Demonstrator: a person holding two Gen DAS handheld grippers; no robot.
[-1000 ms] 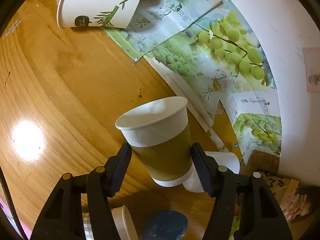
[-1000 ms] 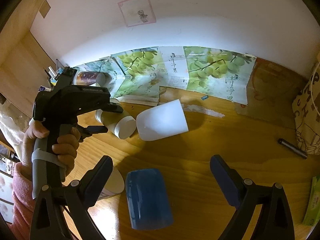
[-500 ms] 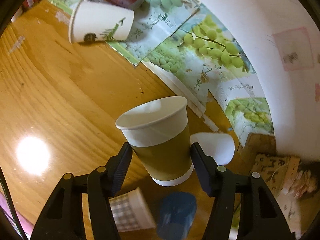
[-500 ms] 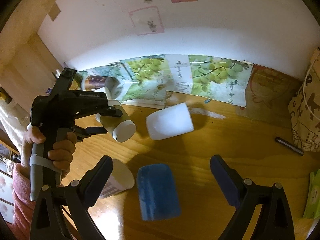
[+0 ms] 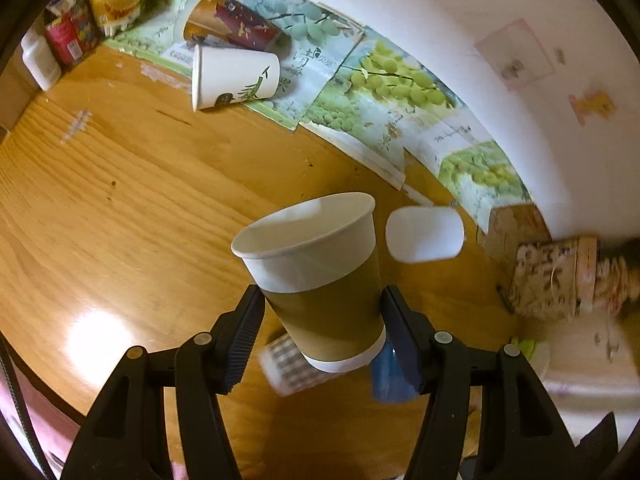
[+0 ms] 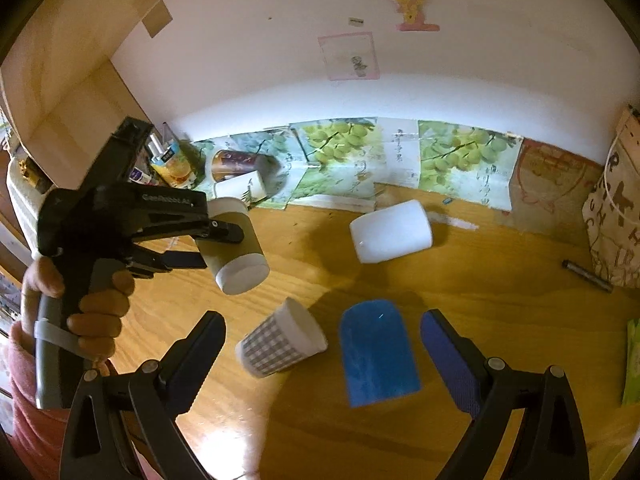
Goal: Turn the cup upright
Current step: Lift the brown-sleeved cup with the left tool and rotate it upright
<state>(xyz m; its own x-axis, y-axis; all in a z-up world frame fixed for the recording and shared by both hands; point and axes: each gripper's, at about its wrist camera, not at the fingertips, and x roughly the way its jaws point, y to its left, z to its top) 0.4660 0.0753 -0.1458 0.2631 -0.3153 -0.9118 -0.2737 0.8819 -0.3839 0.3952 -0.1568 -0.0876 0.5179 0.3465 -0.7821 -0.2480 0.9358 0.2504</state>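
Observation:
My left gripper [image 5: 322, 320] is shut on an olive-banded white paper cup [image 5: 320, 272], held in the air above the wooden table, tilted with its mouth away from me. In the right wrist view the same cup [image 6: 234, 248] hangs in the left gripper [image 6: 212, 246], base toward the camera. My right gripper [image 6: 322, 344] is open and empty, low over the table. A blue cup [image 6: 376, 356] lies on its side between its fingers. A checked cup [image 6: 280, 344] lies on its side just left of that.
A white cup [image 6: 390, 232] lies on its side mid-table. Two more cups [image 5: 236, 76] [image 5: 232, 24] lie on grape-print papers [image 5: 384, 92] by the wall. Bottles and cartons [image 5: 76, 20] stand far left. A patterned bag [image 6: 616, 200] and a pen [image 6: 586, 276] sit right.
My left gripper has lifted the olive cup higher and tilted up, so more of the wall and far cups show. The right gripper has pulled back and up.

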